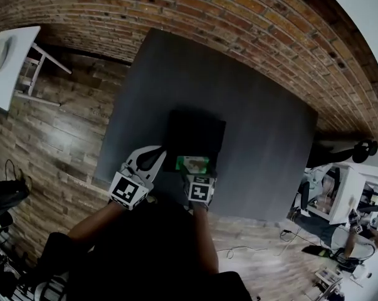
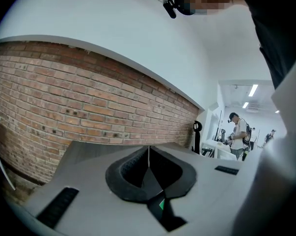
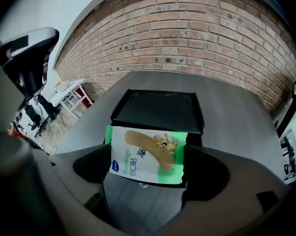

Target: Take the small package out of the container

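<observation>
A small green and white bandage package (image 3: 148, 154) sits across the jaws of my right gripper (image 3: 147, 167), which is shut on it. In the head view the package (image 1: 193, 164) hangs just in front of the black container (image 1: 196, 130), with the right gripper (image 1: 195, 170) at its near edge. The container (image 3: 157, 109) is a shallow black tray on the dark grey table (image 1: 264, 137), and its inside looks bare. My left gripper (image 1: 158, 158) is to the left of the package, apart from it. Its jaws meet in the left gripper (image 2: 148, 163) view and hold nothing.
A white chair (image 1: 10, 61) stands on the wood floor to the far left. At the right are a white desk (image 1: 348, 193) with clutter and cables on the floor. A person (image 2: 238, 134) stands far off. A brick wall (image 3: 197, 33) runs behind the table.
</observation>
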Demonstrator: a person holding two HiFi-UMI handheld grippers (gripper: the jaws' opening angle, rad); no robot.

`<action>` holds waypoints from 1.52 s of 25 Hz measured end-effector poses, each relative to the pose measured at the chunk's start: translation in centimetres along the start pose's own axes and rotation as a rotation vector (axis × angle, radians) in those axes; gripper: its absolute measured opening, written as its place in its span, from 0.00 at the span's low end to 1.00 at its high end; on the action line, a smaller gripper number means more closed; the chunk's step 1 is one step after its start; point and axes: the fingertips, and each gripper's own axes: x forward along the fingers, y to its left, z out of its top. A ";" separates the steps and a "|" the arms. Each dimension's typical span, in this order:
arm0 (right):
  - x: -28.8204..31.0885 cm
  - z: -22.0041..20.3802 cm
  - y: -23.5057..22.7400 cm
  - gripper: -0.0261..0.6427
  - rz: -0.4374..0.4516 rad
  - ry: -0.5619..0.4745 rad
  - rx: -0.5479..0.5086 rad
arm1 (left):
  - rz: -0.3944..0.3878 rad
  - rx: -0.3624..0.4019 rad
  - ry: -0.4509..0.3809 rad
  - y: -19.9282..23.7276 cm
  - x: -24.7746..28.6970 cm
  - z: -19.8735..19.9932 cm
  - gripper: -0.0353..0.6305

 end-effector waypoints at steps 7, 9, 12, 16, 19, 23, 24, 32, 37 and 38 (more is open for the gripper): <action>-2.5 2.3 -0.1 0.70 -0.029 -0.134 0.020 | 0.002 0.007 -0.019 -0.3 -1.1 1.3 0.11; -3.4 3.2 -0.1 0.70 -0.039 -0.183 0.022 | 0.004 0.014 -0.028 -0.2 -1.2 1.7 0.11; -4.9 4.6 -0.3 0.70 -0.063 -0.258 0.021 | 0.007 0.021 -0.046 0.0 -1.3 2.4 0.11; -6.7 6.7 -0.2 0.70 -0.075 -0.373 0.013 | 0.002 0.027 -0.062 0.0 -1.3 3.0 0.11; -8.4 8.0 -0.1 0.70 -0.080 -0.417 0.018 | -0.008 0.034 -0.068 -0.3 -1.2 3.4 0.11; -10.4 9.3 0.1 0.70 -0.083 -0.476 0.025 | -0.003 0.043 -0.089 -0.3 -1.2 4.1 0.11; -10.9 9.7 0.2 0.70 -0.082 -0.493 0.028 | -0.001 0.046 -0.095 -0.3 -1.2 4.3 0.11; -15.7 12.6 1.1 0.70 -0.079 -0.642 0.025 | 0.000 0.059 -0.116 -0.3 -1.5 5.8 0.11; -18.0 13.8 1.7 0.70 -0.076 -0.711 0.031 | 0.018 0.071 -0.121 -0.2 -1.8 6.0 0.11; -18.2 13.9 1.9 0.70 -0.072 -0.719 0.029 | 0.022 0.071 -0.121 -0.2 -1.8 6.0 0.11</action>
